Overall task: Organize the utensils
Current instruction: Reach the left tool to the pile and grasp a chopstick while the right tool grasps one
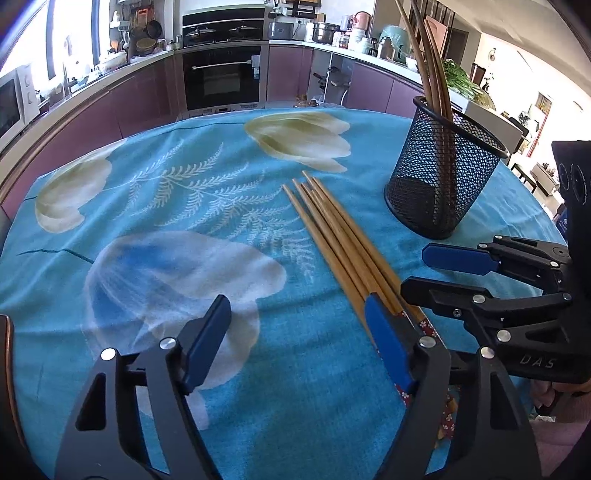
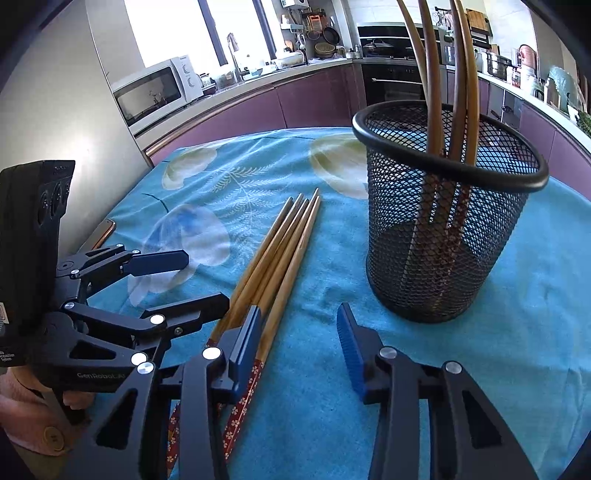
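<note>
You held both grippers low beside the chopsticks [image 1: 332, 236], the left gripper [image 1: 295, 347] and right gripper [image 2: 299, 354] with jaws apart and nothing between them. The bundle lay against each one's inner jaw, probably to gather it for the cup [image 2: 443, 236] ahead.

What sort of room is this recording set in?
Most likely a home kitchen: a built-in oven under a stovetop with lidded pans, a microwave on the counter, and a table under a blue floral cloth.
</note>
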{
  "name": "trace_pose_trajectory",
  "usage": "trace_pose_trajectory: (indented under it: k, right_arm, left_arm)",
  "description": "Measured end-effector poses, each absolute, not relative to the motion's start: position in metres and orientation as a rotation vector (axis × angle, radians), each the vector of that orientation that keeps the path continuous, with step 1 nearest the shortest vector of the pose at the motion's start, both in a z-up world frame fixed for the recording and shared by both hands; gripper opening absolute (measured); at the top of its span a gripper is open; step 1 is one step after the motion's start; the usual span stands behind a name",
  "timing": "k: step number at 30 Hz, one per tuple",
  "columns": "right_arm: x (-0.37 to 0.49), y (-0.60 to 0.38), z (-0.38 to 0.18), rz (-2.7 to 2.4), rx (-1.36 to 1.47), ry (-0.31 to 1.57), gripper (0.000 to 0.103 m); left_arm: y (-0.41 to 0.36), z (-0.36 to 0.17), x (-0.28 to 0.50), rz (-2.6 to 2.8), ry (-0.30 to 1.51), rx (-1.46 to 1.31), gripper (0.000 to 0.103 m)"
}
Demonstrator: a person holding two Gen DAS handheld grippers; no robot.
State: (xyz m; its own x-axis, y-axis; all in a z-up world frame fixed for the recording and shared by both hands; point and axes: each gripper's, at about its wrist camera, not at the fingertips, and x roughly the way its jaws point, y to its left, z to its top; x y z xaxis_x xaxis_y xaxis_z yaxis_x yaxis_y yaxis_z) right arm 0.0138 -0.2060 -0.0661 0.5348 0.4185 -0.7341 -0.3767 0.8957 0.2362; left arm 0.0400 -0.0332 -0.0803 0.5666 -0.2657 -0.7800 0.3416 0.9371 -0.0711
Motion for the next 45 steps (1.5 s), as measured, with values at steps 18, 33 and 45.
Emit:
trace_pose_trajectory:
  k: [18,33,45]
  right_arm:
    - [0.016,-0.200,-0.066,0.426,-0.013,0.902,0.032]
    - [0.017,-0.201,-0.067,0.420,-0.015,0.906,0.032]
    - [0.039,-0.181,-0.067,0.400,-0.022,0.907,0.009]
  left_arm:
    - [-0.030,-0.080,0.055,-0.372,0.935,0.095,0.061]
    - [-0.041,-0.084,0.063,-0.367,0.950,0.162,0.051]
    - [-0.031,-0.081,0.077,-0.356,0.951,0.131,0.020]
